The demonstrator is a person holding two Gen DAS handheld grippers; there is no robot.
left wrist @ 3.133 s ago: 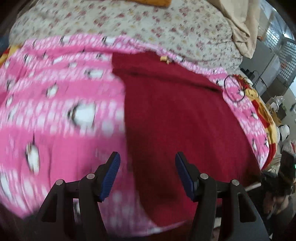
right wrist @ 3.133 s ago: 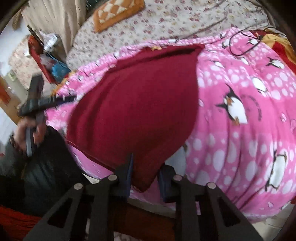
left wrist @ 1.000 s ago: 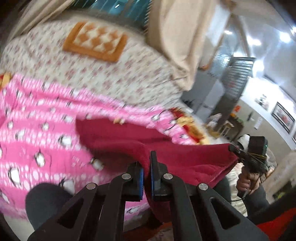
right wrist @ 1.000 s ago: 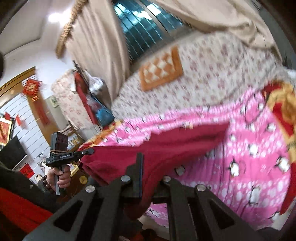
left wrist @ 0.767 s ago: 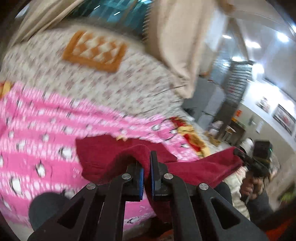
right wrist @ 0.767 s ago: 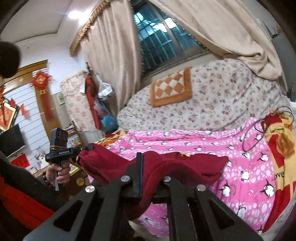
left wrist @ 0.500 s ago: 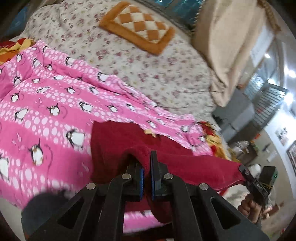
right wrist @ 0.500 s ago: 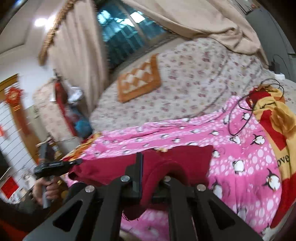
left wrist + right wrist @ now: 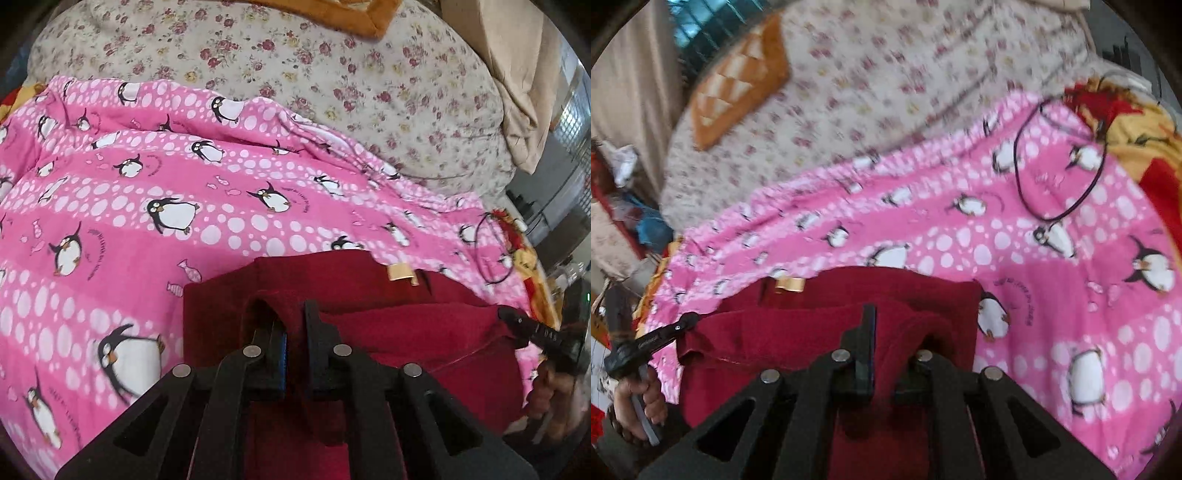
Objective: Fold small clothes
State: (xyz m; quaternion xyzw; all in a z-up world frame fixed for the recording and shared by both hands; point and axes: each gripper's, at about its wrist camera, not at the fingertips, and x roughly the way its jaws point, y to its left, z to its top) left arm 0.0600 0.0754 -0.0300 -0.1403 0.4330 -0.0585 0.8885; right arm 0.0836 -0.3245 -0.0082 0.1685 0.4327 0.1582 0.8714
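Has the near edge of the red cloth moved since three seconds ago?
Yes. Both grippers, left gripper and right gripper, have carried that edge of the red cloth forward over itself toward the tan label, across the pink penguin blanket.

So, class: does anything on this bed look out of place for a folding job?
Yes: a loose black cord lies looped on the pink penguin blanket, beyond the dark red garment. Both the left gripper and the right gripper clamp the garment.
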